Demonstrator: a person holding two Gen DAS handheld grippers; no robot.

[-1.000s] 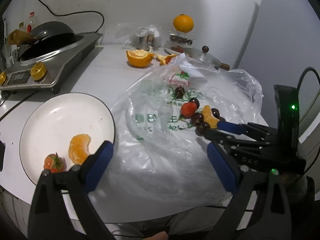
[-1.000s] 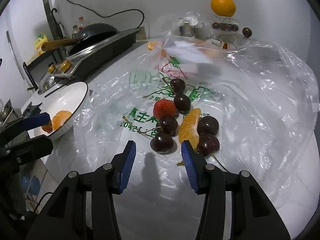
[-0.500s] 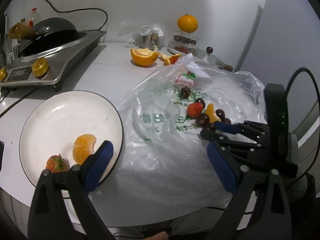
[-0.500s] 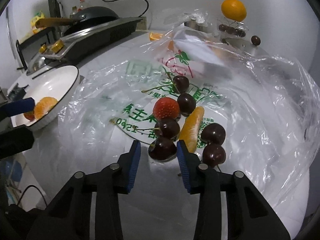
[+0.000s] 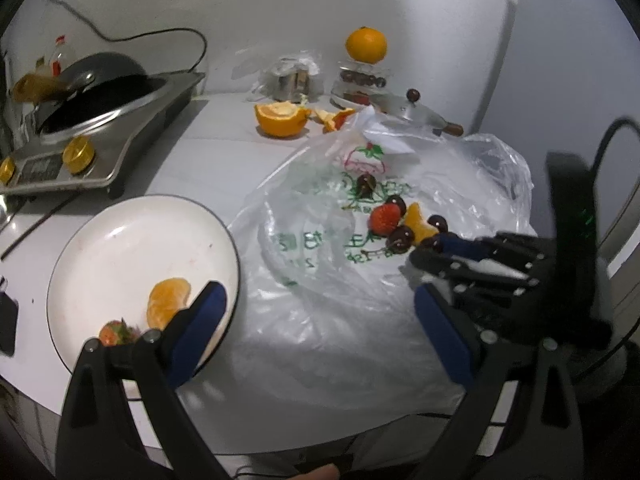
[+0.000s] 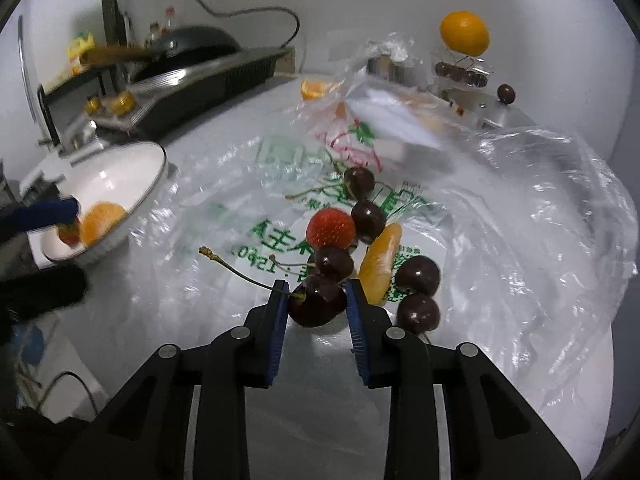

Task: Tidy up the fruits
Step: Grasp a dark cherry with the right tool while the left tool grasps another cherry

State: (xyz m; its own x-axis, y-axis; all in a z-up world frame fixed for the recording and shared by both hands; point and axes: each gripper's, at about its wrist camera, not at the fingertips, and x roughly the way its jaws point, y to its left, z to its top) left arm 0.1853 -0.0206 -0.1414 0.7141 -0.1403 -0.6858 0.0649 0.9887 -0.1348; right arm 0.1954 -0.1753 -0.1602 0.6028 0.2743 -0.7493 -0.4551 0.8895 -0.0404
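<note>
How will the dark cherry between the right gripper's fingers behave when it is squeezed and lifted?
The cherry is round and glossy, so it may slip or roll out from the right gripper. It looks small and probably light. Its long stem lies on the thin plastic bag, which may shift.

Right tongs (image 6: 317, 300) seemingly pinching front cherry (image 6: 318, 306).

— What fruit am I looking at?

— A cluster on the clear plastic bag (image 6: 520, 240): a red strawberry (image 6: 330, 227), an orange segment (image 6: 380, 264) lying lengthwise to its right, and dark glossy cherries around them. The nearest cherry (image 6: 318, 300) sits between my right tool's (image 6: 316, 300) blue pads, its stem (image 6: 240, 270) trailing left.

— And the white plate (image 5: 120, 248)?

— Far left on the surface. It holds a second orange segment (image 5: 168, 308) and a small strawberry (image 5: 116, 330) at its near edge.
</note>
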